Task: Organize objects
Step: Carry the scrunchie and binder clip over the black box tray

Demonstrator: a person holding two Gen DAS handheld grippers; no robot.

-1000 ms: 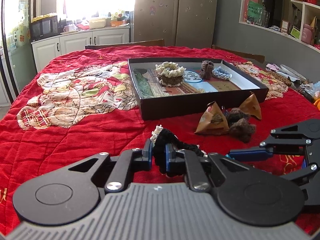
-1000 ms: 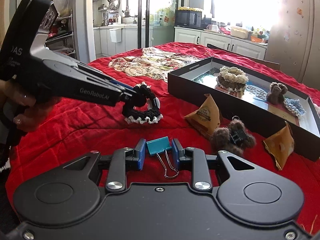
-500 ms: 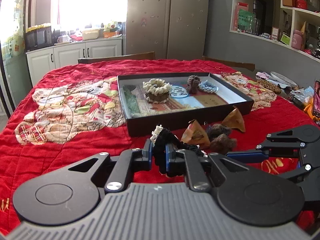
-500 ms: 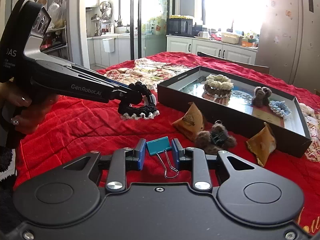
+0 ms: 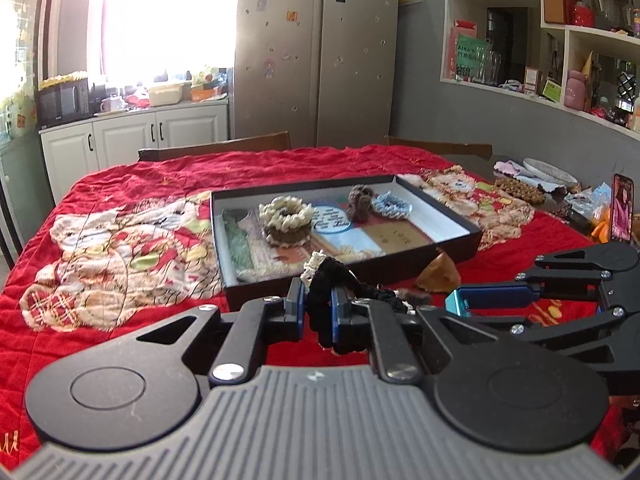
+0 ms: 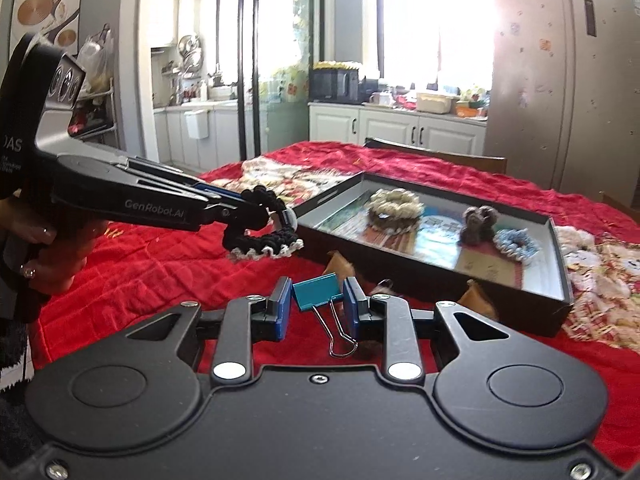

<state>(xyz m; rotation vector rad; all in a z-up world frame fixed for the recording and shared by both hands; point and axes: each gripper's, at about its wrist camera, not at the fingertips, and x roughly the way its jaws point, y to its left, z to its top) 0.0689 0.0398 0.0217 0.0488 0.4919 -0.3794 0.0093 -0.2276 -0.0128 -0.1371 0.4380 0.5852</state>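
Observation:
My left gripper (image 5: 318, 312) is shut on a black crocheted scrunchie with white trim (image 5: 332, 276), held in the air just short of the near wall of the black tray (image 5: 452, 254); it also shows in the right wrist view (image 6: 264, 236). My right gripper (image 6: 316, 306) is shut on a teal binder clip (image 6: 316, 296), held above the red cloth near the tray's corner; its fingers (image 5: 496, 296) show at the right of the left wrist view. In the tray lie a cream scrunchie (image 5: 286, 220), a brown one (image 5: 360, 198) and a light blue one (image 5: 392, 204).
An orange triangular packet (image 5: 438, 274) and a brown fuzzy item (image 5: 412, 295) lie on the red cloth (image 5: 120, 200) in front of the tray. A phone (image 5: 622, 212), a plate and clutter sit at the table's right edge. Chairs stand behind the table.
Both grippers have risen and moved closer to the tray, each keeping its load. The packets and the brown fuzzy item now sit low, partly hidden behind the fingers.

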